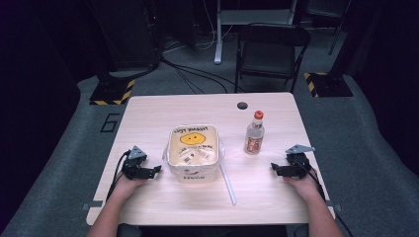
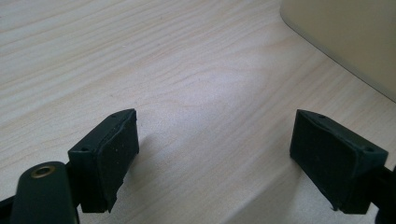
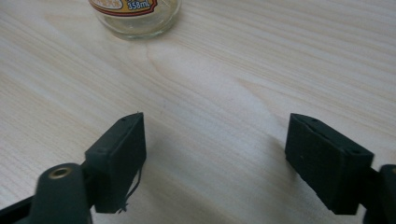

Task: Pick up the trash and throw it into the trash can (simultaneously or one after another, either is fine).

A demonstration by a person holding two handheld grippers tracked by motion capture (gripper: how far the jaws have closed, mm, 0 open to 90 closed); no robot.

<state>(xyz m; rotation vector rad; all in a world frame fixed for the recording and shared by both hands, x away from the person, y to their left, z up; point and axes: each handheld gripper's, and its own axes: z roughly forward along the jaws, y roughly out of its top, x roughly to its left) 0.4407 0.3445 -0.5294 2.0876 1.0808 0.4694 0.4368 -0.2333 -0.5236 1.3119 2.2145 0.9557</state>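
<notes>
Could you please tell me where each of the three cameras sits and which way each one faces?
High view: fixed above the person's side, looking forward and down on the table; both forearms, left gripper and right gripper show.
Left gripper view: rides the left gripper, looking along its open jaws over bare wood toward a corner of the cream container.
Right gripper view: rides the right gripper, jaws open, facing the base of the bottle.
Shared: the high view also holds the cream container and the bottle.
</notes>
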